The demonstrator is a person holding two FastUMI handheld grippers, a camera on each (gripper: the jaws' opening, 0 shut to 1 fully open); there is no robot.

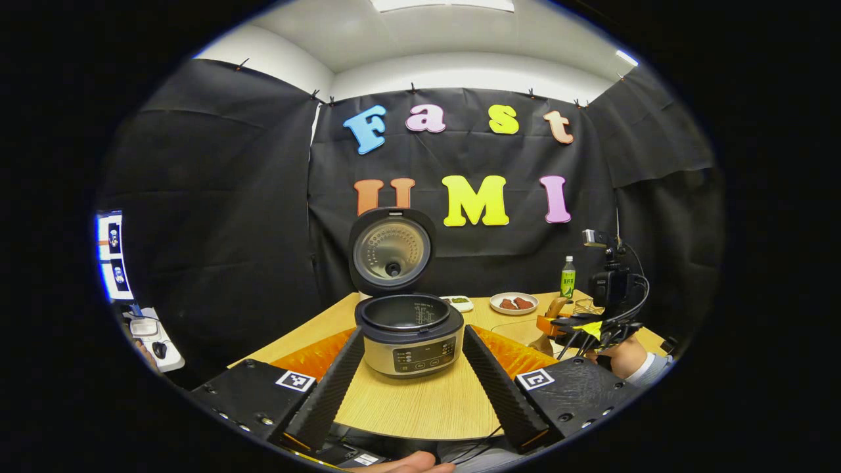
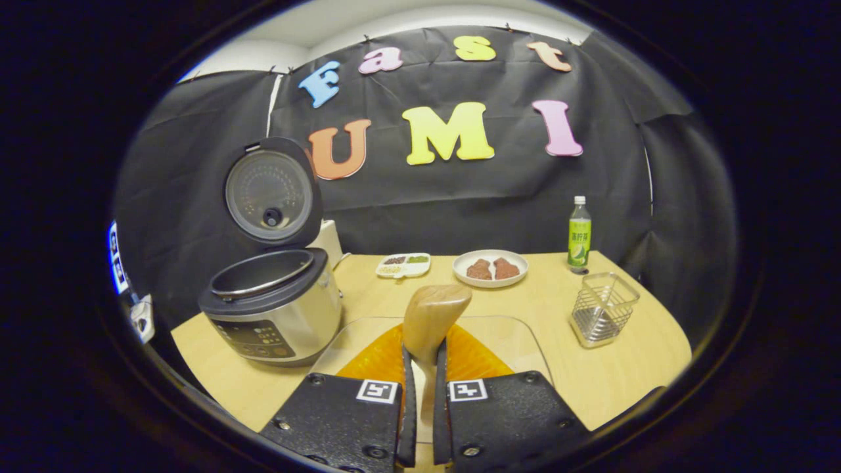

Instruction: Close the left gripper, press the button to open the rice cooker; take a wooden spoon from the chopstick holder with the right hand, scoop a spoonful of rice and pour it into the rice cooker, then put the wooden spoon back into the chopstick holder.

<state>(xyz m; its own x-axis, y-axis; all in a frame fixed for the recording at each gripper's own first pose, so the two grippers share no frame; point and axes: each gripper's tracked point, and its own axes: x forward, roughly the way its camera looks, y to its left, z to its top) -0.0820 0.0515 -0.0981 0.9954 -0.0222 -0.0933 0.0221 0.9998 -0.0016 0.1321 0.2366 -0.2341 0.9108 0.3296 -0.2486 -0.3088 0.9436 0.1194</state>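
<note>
The rice cooker (image 1: pixel 409 334) stands on the worktop (image 1: pixel 420 407) with its lid (image 1: pixel 391 251) swung upright at 12 o'clock above the pot, so the button press looks done and the inner pot is clear to receive rice. The left hand-held gripper (image 1: pixel 410 374) hangs with its fingers spread wide to either side of the cooker's front, gripping nothing, probably drawn back out of the way. The right hand-held gripper (image 2: pixel 420 368) is nearly closed, both fingers pinching the handle of the wooden spoon (image 2: pixel 433 315), whose bowl points up and away toward 12 o'clock; whether it carries rice I cannot tell. The wire chopstick holder (image 2: pixel 602 309) sits at 3 o'clock from the spoon, well apart, and the cooker at 9 o'clock. A clear container (image 2: pixel 519 341) lies just under the spoon, likely where the rice is.
</note>
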